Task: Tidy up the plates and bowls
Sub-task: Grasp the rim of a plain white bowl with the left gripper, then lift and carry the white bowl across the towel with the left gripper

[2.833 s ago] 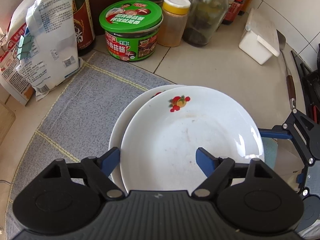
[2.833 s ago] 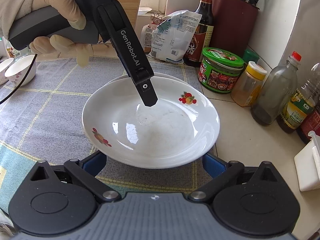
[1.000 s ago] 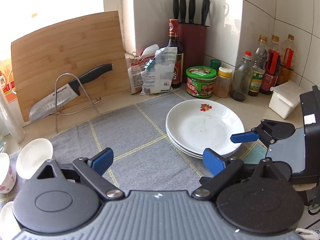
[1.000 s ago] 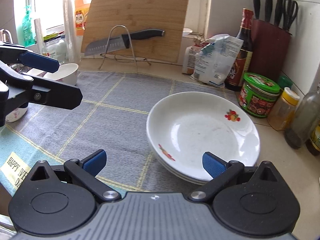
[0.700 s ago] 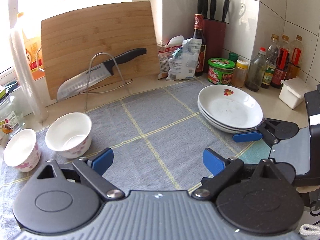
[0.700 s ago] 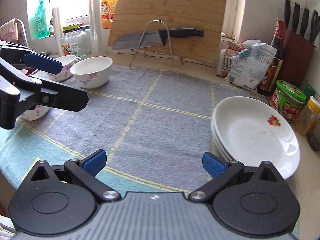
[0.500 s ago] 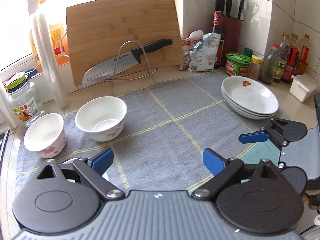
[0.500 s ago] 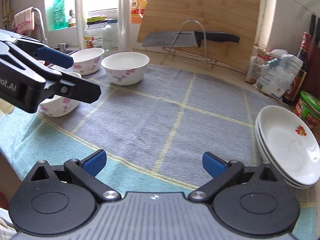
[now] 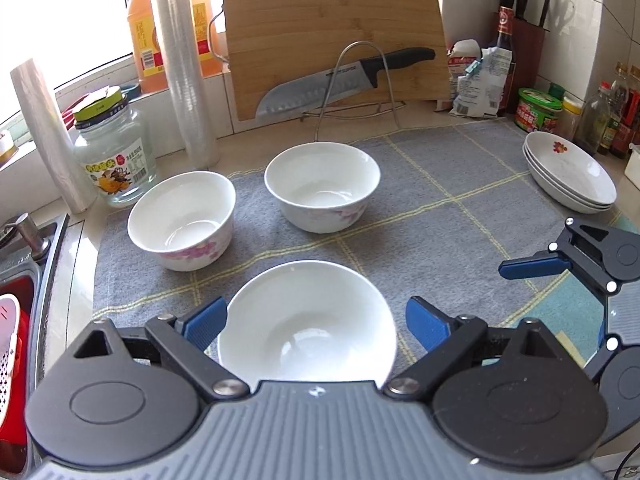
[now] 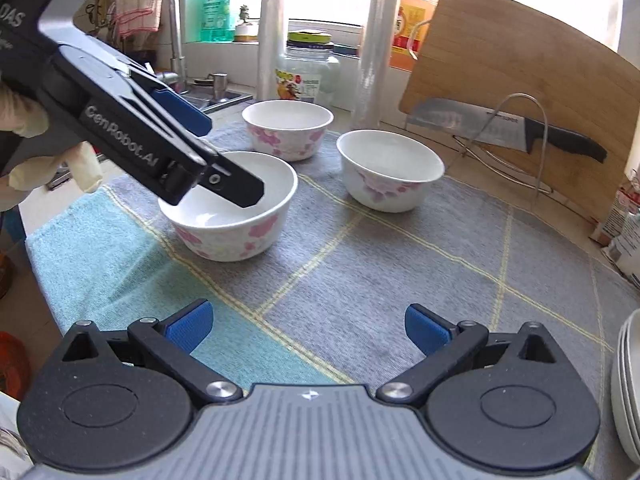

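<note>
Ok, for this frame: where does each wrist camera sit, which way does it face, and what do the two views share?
Left wrist: on the left gripper, open above the nearest bowl, facing the cutting board; the right gripper shows at right.
Right wrist: on the open right gripper, facing the sink side; the left gripper and gloved hand show at left.
Shared: three bowls, mat, knife, plate stack.

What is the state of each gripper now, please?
Left gripper: open, empty, over the nearest bowl.
Right gripper: open, holding nothing, above the mat.
</note>
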Tool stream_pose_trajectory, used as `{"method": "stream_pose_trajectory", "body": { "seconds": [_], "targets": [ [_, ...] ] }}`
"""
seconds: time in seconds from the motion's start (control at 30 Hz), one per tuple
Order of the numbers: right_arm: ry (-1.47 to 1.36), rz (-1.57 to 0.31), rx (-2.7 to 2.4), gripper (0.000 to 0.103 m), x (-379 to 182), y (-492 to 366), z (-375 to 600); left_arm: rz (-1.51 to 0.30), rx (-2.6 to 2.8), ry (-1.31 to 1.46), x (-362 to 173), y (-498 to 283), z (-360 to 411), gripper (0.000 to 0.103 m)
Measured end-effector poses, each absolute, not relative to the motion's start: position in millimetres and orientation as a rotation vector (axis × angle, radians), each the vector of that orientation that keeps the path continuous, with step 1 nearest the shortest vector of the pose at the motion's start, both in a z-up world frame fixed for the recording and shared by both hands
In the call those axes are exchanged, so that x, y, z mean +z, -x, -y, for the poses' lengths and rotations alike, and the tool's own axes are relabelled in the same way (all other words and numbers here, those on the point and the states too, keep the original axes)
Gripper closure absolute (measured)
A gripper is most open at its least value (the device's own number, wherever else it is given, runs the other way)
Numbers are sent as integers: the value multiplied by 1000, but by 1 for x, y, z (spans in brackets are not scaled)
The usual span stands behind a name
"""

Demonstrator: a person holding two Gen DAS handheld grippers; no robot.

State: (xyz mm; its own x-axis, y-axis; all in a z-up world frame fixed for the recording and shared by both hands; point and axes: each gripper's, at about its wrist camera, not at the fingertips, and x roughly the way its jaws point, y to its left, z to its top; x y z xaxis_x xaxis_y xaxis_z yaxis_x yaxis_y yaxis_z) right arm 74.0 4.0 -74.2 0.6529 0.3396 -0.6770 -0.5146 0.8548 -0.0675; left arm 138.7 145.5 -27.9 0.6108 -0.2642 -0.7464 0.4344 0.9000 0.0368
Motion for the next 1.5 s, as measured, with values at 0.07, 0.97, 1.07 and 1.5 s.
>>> {"method": "stream_pose_trajectory", "body": {
  "seconds": [0.07,0.97,1.07,1.5],
  "targets": [
    [275,-699,531,0,-75,-76,-15,-856,-403,-216,-30,-148,-155,7],
    [318,-673,645,21,-83,-104,-64,-1068,-541,-214,-52,-197,-174,46],
    [317,-666,649,24,-82,-104,-65,-1071,-552,-211,-51,-198,-174,47],
    [332,-687,635,24,-79,-101,-65,-1075,-570,-219,-49,-195,-169,48]
  ]
}}
